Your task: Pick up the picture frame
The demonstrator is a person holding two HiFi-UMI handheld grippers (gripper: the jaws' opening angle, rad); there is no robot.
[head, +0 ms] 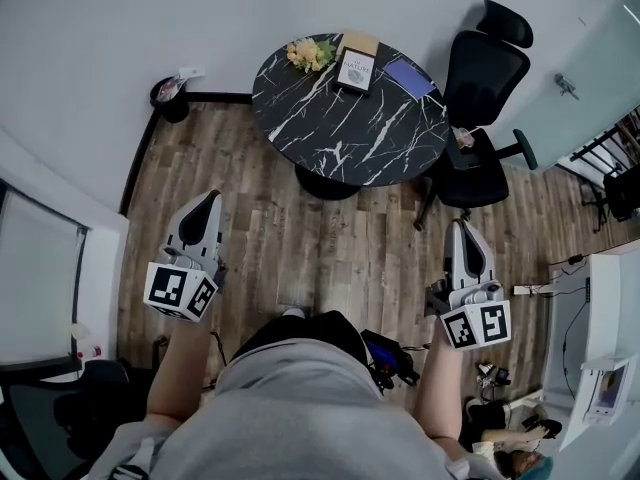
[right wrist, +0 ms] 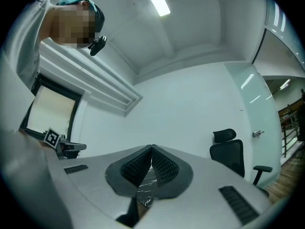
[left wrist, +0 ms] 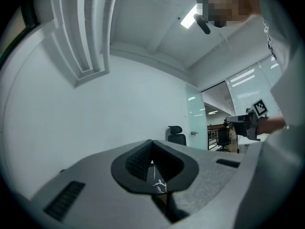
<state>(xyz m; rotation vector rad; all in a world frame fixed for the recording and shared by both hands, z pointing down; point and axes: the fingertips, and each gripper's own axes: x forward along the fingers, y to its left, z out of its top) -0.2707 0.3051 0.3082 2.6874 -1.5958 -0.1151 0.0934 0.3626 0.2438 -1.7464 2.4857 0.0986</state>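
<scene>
The left gripper point(head: 207, 201) and right gripper point(head: 462, 227) are closed and empty, well apart from the picture frame point(head: 356, 69) on the worktop point(head: 340, 133).

The floor point(head: 250, 228) is made of brown wood boards. A round black table point(head: 340, 128) with thin white lines stands on it, close to a plain white wall point(head: 120, 18). A black office chair point(head: 484, 76) on wheels is just beside the table, on its right. Past the chair is a pale glass door point(head: 600, 58) with a handle. A small dark bin point(head: 160, 100) sits where the wall meets the floor. A long bright light point(right wrist: 156, 0) shines on the white ceiling.
</scene>
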